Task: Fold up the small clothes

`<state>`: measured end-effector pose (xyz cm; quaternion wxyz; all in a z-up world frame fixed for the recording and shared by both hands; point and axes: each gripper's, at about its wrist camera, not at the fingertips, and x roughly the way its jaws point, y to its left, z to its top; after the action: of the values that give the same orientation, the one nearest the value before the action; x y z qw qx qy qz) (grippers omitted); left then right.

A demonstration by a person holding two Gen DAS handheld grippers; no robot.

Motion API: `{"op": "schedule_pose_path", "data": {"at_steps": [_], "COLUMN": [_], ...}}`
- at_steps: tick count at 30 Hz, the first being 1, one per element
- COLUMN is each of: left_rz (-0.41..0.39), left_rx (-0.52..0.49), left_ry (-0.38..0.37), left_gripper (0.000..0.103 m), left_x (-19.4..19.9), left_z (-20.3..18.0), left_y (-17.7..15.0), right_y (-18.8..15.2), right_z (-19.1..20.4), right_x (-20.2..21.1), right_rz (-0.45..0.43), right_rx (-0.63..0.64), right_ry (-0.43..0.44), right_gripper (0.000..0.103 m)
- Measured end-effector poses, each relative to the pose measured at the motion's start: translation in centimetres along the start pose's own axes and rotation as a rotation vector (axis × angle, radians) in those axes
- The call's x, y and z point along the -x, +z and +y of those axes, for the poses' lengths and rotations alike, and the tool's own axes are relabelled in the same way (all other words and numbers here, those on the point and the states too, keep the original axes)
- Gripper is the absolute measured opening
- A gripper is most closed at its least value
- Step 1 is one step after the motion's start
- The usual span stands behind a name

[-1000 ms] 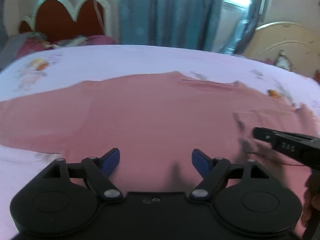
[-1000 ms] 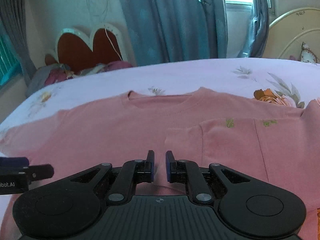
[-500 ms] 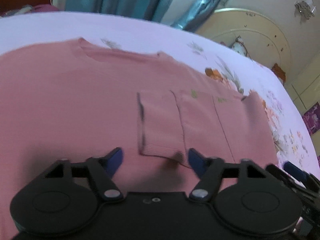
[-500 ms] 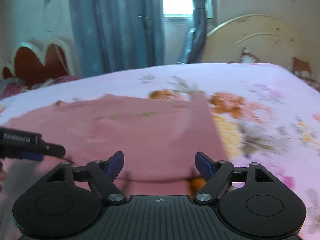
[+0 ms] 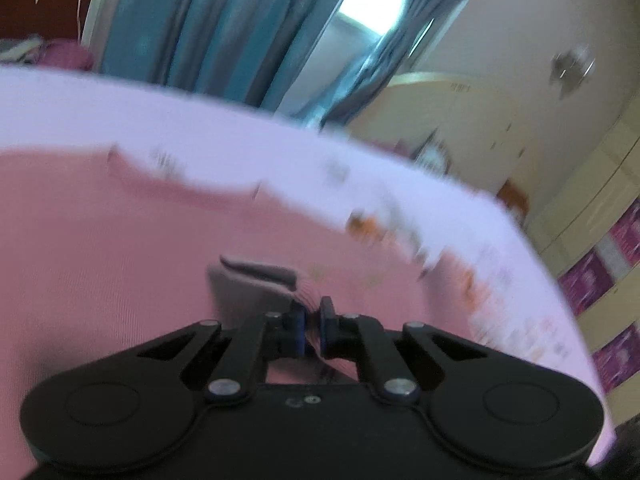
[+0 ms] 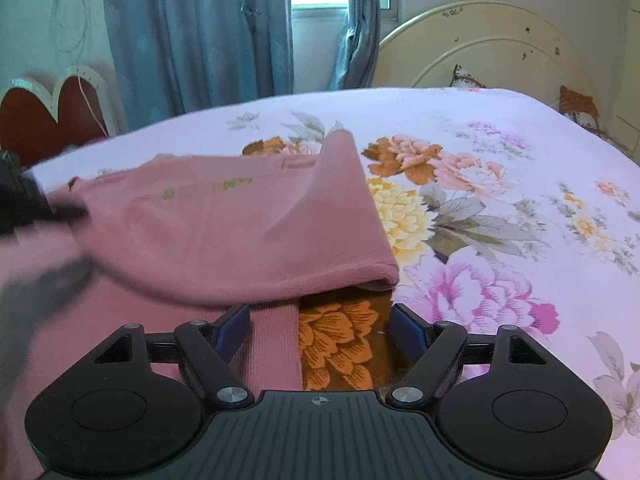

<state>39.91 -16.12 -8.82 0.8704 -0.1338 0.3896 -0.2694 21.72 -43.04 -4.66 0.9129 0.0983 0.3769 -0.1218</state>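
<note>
Already the left gripper (image 5: 313, 322) is clenched on a fold of the pink top (image 5: 100, 260), which lies spread on the floral sheet (image 6: 500, 208); right gripper (image 6: 318, 328) gapes, straddling its hem. One side looks turned in; most folding remains.

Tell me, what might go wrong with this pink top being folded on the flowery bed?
The left gripper is shut on only a small pinch of the pink top, so the cloth could slip free when pulled. The right gripper is open over the top's lower edge and the floral bedsheet; closing there might catch the sheet too.
</note>
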Motion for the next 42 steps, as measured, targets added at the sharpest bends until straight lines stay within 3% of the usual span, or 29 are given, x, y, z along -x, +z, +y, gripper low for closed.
{"op": "schedule_pose_path", "data": {"at_steps": [3, 4, 5, 9, 11, 18, 22, 26, 27, 28, 29, 30, 31, 33, 36, 38, 42], "left_rz": [-0.076, -0.092, -0.106, -0.149, -0.135, -0.031, 0.01, -0.008, -0.043, -0.074, -0.108, -0.134, -0.147, -0.138, -0.105, -0.086, -0.026], "left_rx": [-0.03, -0.035, -0.034, -0.055, -0.042, 0.006, -0.043, -0.081, -0.101, -0.117, -0.133, -0.152, -0.181, -0.233, -0.229, -0.204, -0.155], "left_ry": [-0.017, -0.015, -0.01, 0.068, 0.121, 0.265, 0.313, 0.376, 0.399, 0.411, 0.419, 0.417, 0.405, 0.368, 0.314, 0.31, 0.327], "left_gripper": [0.006, 0.006, 0.006, 0.006, 0.006, 0.006, 0.007, 0.028, 0.04, 0.047, 0.061, 0.065, 0.065, 0.064, 0.059, 0.057, 0.053], "left_x": [2.2, 2.6, 3.3, 4.7, 5.0, 2.5, 1.7, 3.4, 4.1, 4.8, 5.4, 5.8, 5.7, 4.8, 2.5, 1.1, -1.4], "left_z": [-0.4, -0.2, 0.2, 2.4, 4.2, 9.0, 9.6, 9.8, 9.5, 9.3, 8.9, 8.4, 7.7, 6.3, 5.5, 5.7, 7.1], "left_y": [2.7, 3.2, 3.5, 3.6, 2.9, -1.2, -2.7, -2.8, -2.6, -2.6, -2.5, -2.3, -2.0, -1.3, -0.5, -0.3, -0.4], "right_y": [0.4, 0.7, 1.1, 2.1, 2.3, 1.7, 1.3, 1.2, 1.3, 1.6, 2.0, 2.5, 3.1, 4.4, 6.1, 7.1, 8.9], "right_z": [0.0, 0.0, 0.1, 0.8, 1.0, -0.6, -0.3, -0.9, -1.1, -1.3, -1.4, -1.5, -1.6, -1.7, -1.6, -1.3, -0.6], "right_x": [-1.1, -1.5, -2.0, -3.1, -3.5, -3.0, -2.6, -0.8, -0.1, 0.6, 0.9, 1.1, 0.9, -0.4, -3.1, -5.0, -9.0], "right_rz": [-0.004, -0.001, 0.0, -0.006, 0.004, -0.009, 0.006, 0.029, 0.014, -0.009, -0.028, -0.052, -0.067, -0.06, -0.042, -0.021, 0.007], "right_rx": [-0.024, -0.031, -0.044, -0.039, -0.027, -0.126, -0.093, -0.08, -0.078, -0.08, -0.081, -0.08, -0.08, -0.097, -0.118, -0.118, -0.104], "right_ry": [-0.001, 0.0, 0.001, 0.017, 0.029, 0.001, -0.004, 0.031, 0.035, 0.04, 0.042, 0.04, 0.045, 0.06, 0.087, 0.101, 0.105], "right_gripper": [0.07, 0.056, 0.05, 0.046, 0.009, 0.008, 0.008, 0.009, 0.012, 0.024, 0.048, 0.061, 0.064, 0.063, 0.061, 0.048, 0.047]}}
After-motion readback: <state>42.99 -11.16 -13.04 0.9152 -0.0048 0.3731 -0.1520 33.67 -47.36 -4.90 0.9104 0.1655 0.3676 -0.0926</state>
